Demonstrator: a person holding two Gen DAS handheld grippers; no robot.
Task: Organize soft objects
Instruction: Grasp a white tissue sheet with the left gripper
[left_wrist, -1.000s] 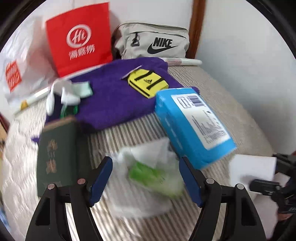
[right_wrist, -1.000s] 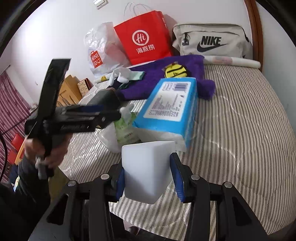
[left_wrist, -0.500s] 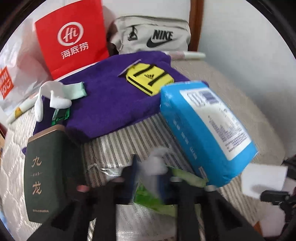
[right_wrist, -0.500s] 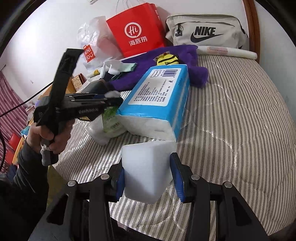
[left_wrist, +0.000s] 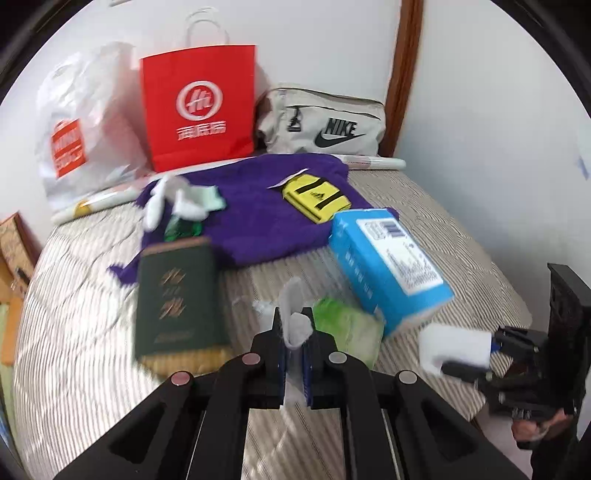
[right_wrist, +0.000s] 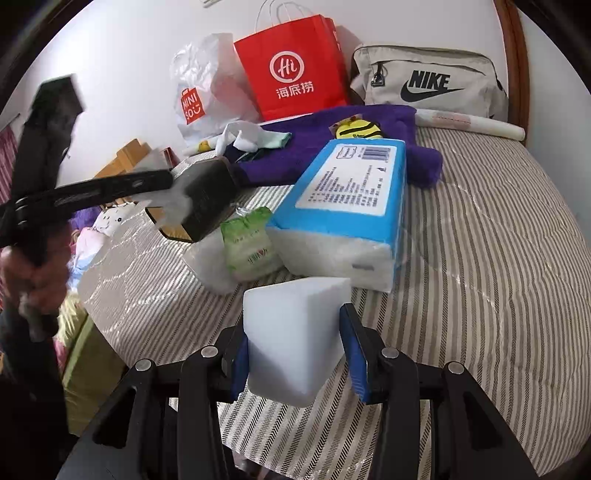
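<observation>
1. On the striped bed (right_wrist: 480, 258), my right gripper (right_wrist: 295, 350) has its fingers pressed against a white foam block (right_wrist: 291, 332), held above the mattress.
2. My left gripper (left_wrist: 294, 350) has its fingers nearly together, pinching a clear plastic wrapper (left_wrist: 295, 325).
3. Green tissue pack (right_wrist: 249, 243) lies beside the blue tissue pack (right_wrist: 351, 195).

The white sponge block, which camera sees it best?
The right wrist view: the white sponge block fills the foreground, clamped by the right gripper. The left wrist view shows it small and blurred at the far right.
</observation>
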